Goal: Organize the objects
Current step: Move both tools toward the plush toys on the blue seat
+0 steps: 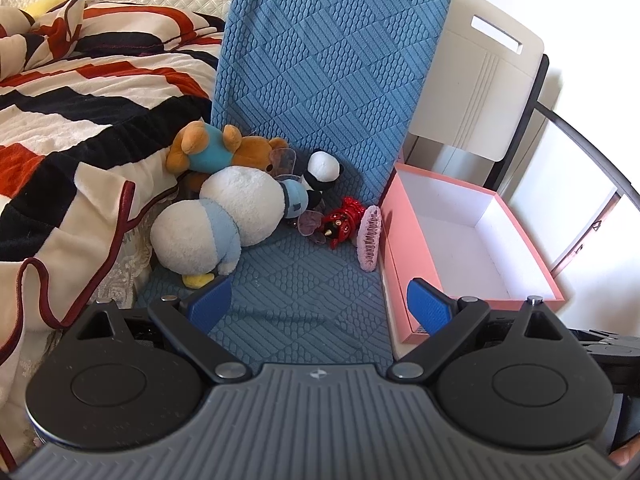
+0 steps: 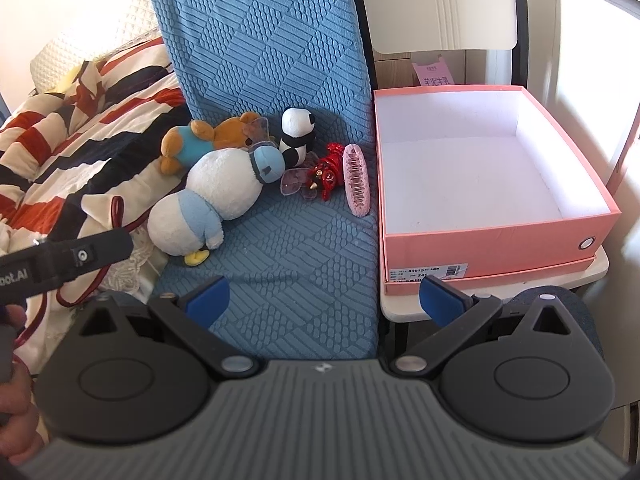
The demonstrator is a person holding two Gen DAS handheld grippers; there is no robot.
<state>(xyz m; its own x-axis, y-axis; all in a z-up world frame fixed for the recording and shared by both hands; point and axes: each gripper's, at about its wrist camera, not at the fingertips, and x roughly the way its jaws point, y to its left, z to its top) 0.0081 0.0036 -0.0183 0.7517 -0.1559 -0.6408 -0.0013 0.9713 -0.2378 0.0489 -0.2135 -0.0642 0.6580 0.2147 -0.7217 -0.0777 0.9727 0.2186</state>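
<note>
Hovering above the front of a blue textured chair seat [image 2: 304, 240], both tilted downward: left hand-held gripper [image 1: 320, 308] and right hand-held gripper [image 2: 324, 300], each with blue pads spread wide apart and nothing between them. Lying at the back of the seat against the blue backrest [image 2: 260, 40], a cluster of toys: white and light-blue duck plush [image 2: 208, 204] nearest the seat's left edge, on its side, yellow foot toward the front; brown bear plush in a teal shirt [image 2: 208, 140] behind it, also lying down; small panda plush [image 2: 296, 132] upright by the backrest, touching the duck's blue-capped head. Just right of these, a red glittery toy [image 2: 330, 170] with translucent winged pieces beside it, then a pink comb-like hair clip [image 2: 356, 180] lying lengthwise near the seat's right edge. Sitting right of the chair on a white surface [image 2: 400, 304], close to the clip: pink cardboard box [image 2: 492, 240], open-topped, white inside, holding nothing, label on its front wall. Draped over the bed at left, a striped red, black and cream blanket [image 1: 80, 100]. Showing at the left rim of the right wrist view, a hand [image 2: 16, 420] on the left gripper's black handle.
</note>
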